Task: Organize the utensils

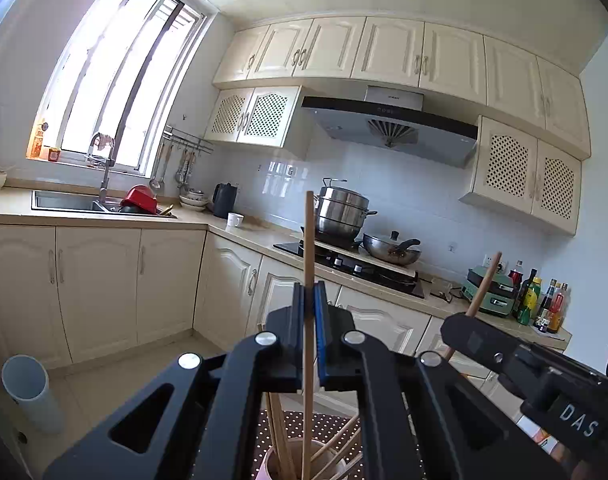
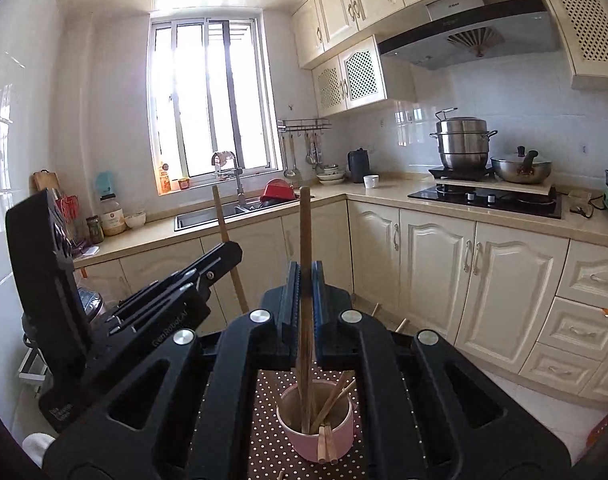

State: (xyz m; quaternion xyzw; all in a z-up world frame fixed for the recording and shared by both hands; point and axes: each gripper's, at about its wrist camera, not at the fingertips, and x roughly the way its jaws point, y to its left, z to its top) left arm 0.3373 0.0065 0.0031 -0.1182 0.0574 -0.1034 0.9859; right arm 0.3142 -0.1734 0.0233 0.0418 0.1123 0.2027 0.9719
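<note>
- The left tongs point(image 1: 309, 300) are closed on a pale chopstick point(image 1: 309, 240), which is pinched between the blue pads.
- This chopstick is held nearly upright: its top is seen above the pads, against the stove, and its lower end is seen reaching down into the cup point(image 1: 270, 465).
- It is thin, straight and light tan, with a squared top.
- The right tongs point(image 2: 305, 280) are closed on a dark chopstick point(image 2: 305, 232), which is gripped between the ridged black pads.
- This stick is browner and looks thicker, with a blunt rounded top; it is also held close to upright, and its lower end is seen inside the cup point(image 2: 316, 432).
- The cup is pink outside and beige inside, and it is stood on a brown cloth point(image 2: 270, 440) with white dots, directly below both tongs.
- Several more wooden chopsticks point(image 2: 332, 404) are leaned at angles inside the cup, and two of them point(image 2: 326, 444) are seen hanging over its near rim.
- In the left view the right tongs point(image 1: 456, 326) are seen at the right, with a stick point(image 1: 484, 284) slanting up out of them.
- In the right view the left tongs point(image 2: 228, 250) are seen at the left, with their stick point(image 2: 224, 224) tilted slightly.
- A grey tube point(image 1: 28, 392) is seen standing on the floor at the left.
</note>
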